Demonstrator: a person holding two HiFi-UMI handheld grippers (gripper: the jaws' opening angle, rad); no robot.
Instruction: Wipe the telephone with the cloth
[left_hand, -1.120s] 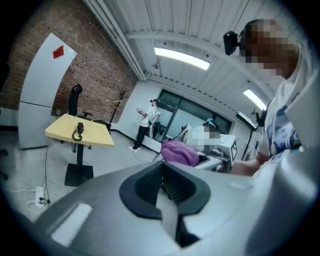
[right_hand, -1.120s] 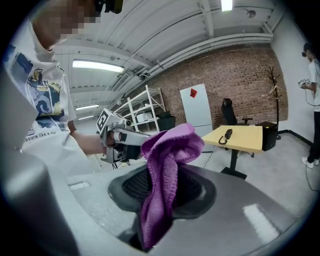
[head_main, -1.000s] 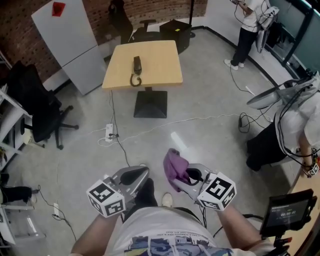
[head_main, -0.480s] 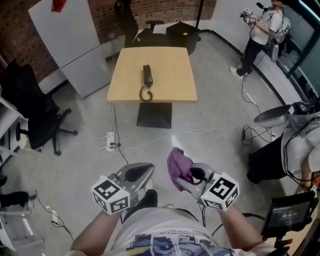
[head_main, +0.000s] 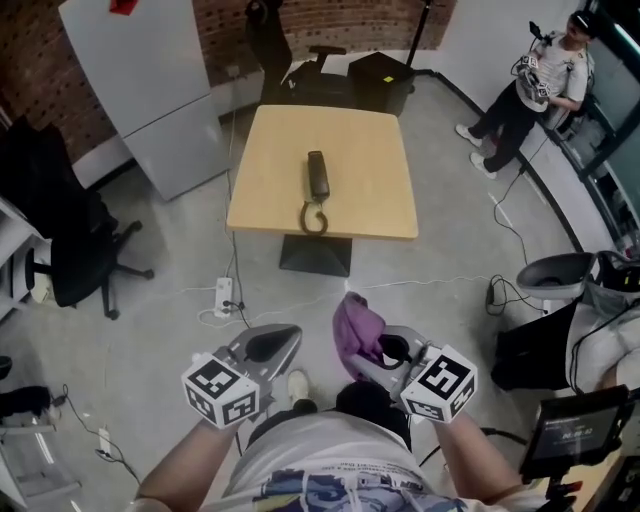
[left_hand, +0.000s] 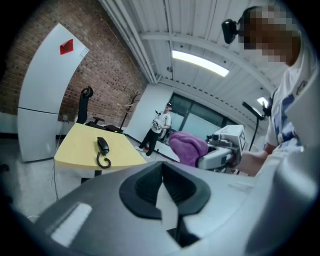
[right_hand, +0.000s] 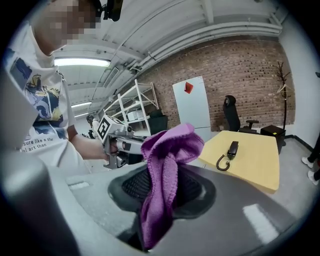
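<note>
A black telephone handset (head_main: 317, 175) with a curled cord lies near the middle of a square wooden table (head_main: 375, 170), well ahead of both grippers. It also shows small in the left gripper view, where the handset (left_hand: 102, 145) rests on the table (left_hand: 75, 147), and in the right gripper view as the handset (right_hand: 233, 148). My right gripper (head_main: 358, 352) is shut on a purple cloth (head_main: 354, 328), which bunches above the jaws and hangs down between them (right_hand: 167, 170). My left gripper (head_main: 290, 335) is shut, with nothing in it (left_hand: 161, 167). Both are held at waist height over the floor.
A power strip (head_main: 224, 296) and loose cables lie on the concrete floor in front of the table's black base (head_main: 315, 255). A black office chair (head_main: 70, 240) stands at left, a white panel (head_main: 140, 80) at back left. A person (head_main: 530, 90) stands at back right; a monitor (head_main: 575, 430) sits at lower right.
The table and telephone have drawn closer and sit lower in the head view. Both grippers have kept their pose in front of the body, the cloth still in the right one.
</note>
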